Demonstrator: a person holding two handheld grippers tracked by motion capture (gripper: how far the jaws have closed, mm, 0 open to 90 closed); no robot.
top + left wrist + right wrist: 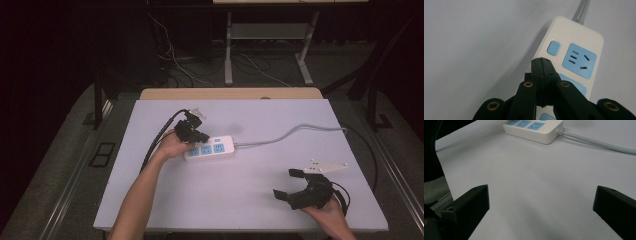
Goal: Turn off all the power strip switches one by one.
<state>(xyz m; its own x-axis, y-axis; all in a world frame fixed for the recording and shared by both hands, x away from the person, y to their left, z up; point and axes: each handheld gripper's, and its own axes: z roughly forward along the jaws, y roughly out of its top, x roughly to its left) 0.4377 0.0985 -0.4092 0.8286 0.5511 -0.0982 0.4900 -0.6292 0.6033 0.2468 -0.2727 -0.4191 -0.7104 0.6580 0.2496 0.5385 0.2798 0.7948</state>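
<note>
A white power strip (210,148) with blue sockets lies near the middle of the table; its grey cord (300,131) runs off to the right. My left gripper (197,136) hovers over the strip's left end, jaws shut with nothing between them. In the left gripper view the closed tips (543,62) sit just below the blue switch (553,47) and a small red light (557,59), beside a blue socket (579,60). My right gripper (289,184) rests at the front right with its jaws wide apart. From there the power strip (536,130) lies far ahead.
The white table top (240,195) has a wooden strip (230,93) along its far edge. Behind it are desk legs (228,47) and loose cables (172,60) on a dark floor. A black cable (157,140) trails from my left gripper.
</note>
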